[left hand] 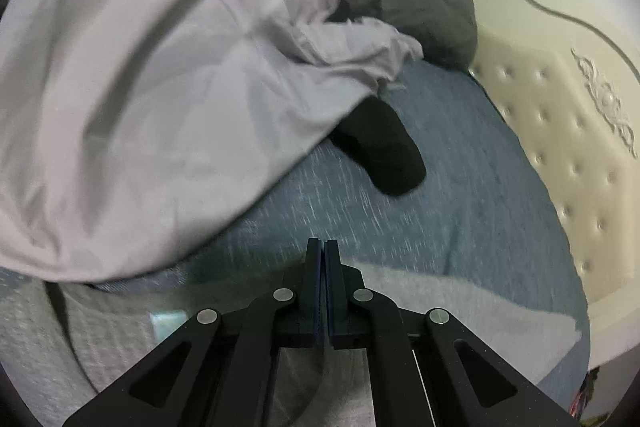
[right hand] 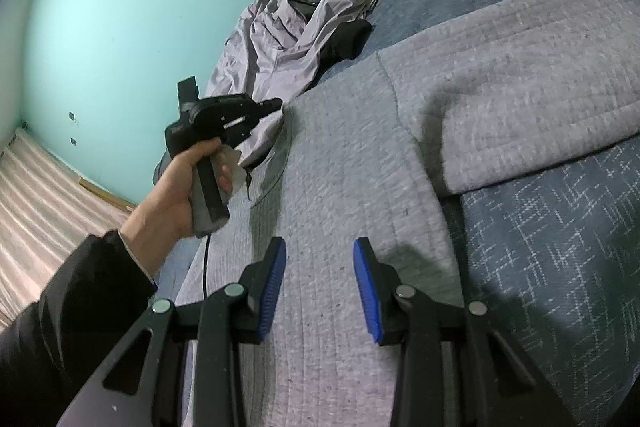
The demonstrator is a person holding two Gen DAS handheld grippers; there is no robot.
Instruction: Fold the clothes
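Counting two grippers — left gripper [left hand: 323, 247] with pads pressed together, right gripper [right hand: 319, 251] with pads spread apart. Counting one hand [right hand: 182, 183], wrapped around the left gripper's handle, and one dark sleeve [right hand: 76, 291]. Lying on the one bed [right hand: 560, 247]: one grey sweater [right hand: 360, 155], one lilac garment [left hand: 140, 99], one black garment [left hand: 384, 147] — three garments in all. Resting at the far end, one dark pillow [left hand: 416, 3]. Standing beside it, one tufted headboard [left hand: 560, 131].
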